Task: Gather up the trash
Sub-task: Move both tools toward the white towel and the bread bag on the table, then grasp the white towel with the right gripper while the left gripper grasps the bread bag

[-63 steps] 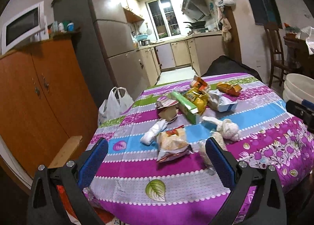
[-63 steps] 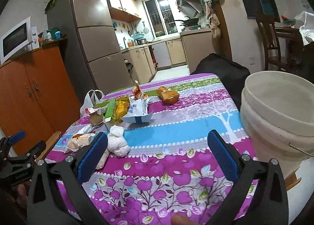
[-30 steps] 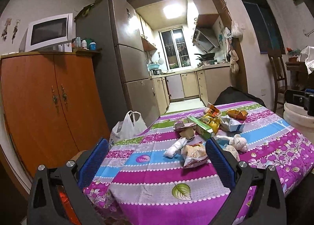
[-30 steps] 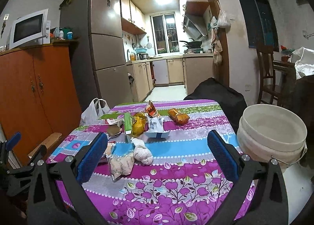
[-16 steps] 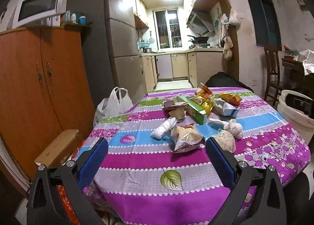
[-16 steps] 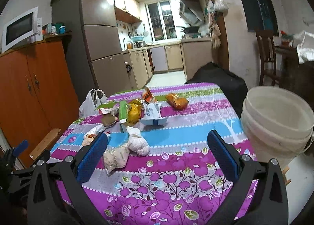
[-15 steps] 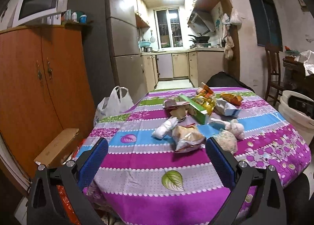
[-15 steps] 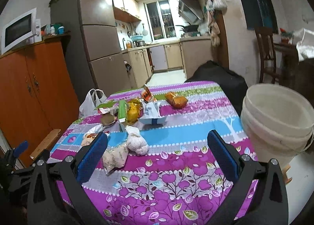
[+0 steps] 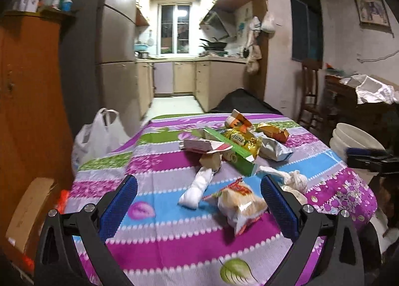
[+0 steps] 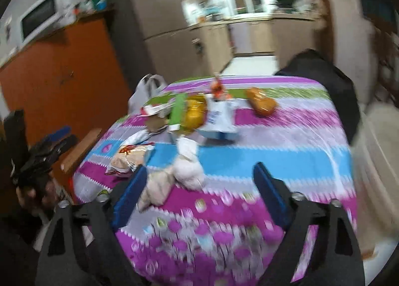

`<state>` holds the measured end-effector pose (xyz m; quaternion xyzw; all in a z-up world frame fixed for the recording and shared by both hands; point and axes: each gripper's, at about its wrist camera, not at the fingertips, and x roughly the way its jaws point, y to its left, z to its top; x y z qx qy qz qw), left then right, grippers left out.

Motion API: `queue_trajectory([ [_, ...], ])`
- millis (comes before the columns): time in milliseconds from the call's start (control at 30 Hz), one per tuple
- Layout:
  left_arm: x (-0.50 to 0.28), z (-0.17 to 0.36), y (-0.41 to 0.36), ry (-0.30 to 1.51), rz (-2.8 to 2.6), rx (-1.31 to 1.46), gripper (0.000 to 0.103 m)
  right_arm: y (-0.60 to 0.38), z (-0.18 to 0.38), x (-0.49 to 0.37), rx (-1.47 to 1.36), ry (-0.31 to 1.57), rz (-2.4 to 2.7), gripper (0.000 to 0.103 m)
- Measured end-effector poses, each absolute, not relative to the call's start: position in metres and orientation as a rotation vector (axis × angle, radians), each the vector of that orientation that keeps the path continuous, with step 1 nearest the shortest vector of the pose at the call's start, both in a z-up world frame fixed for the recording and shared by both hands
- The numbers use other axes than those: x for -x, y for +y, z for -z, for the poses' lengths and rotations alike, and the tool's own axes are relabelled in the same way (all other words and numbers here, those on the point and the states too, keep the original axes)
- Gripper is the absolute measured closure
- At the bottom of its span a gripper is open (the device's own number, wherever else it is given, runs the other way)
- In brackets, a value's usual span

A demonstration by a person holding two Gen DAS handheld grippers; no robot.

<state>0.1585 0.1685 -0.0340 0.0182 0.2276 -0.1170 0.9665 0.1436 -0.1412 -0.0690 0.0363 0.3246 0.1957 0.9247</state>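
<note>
Two claws hover released over the near edge of the bench (image 9: 159,241), the left claw (image 9: 198,205) and the right claw (image 10: 198,195) each with blue pads spread wide and holding nothing. The trash lies heaped mid-bench: a snack bag (image 9: 240,205), a white wad (image 9: 295,181), a green box (image 9: 230,148) and a yellow wrapper (image 9: 243,140). A white bucket (image 9: 354,140) stands beside the bench's right edge.

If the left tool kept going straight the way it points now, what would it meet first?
Probably the crumpled snack bag, which lies between the open left tool's blue fingers and nearest along its line, with the white wrapped bundle just beside it. Depth is uncertain in the fisheye view.
</note>
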Motion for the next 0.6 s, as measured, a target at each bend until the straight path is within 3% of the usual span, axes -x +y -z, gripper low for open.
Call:
queue_trajectory([
  [100, -0.174, 0.039, 0.174, 0.480, 0.300, -0.006, 0.005, -0.118, 0.073, -0.175, -0.006, 0.741, -0.494, 0.050],
  [433, -0.176, 0.065, 0.155, 0.562, 0.486, -0.004, 0.005, -0.096, 0.121, -0.221, -0.038, 0.929, -0.581, 0.052],
  [600, -0.180, 0.071, 0.139, 0.596, 0.541, 0.037, 0.005, -0.107, 0.134, -0.221, -0.125, 0.940, -0.581, 0.067],
])
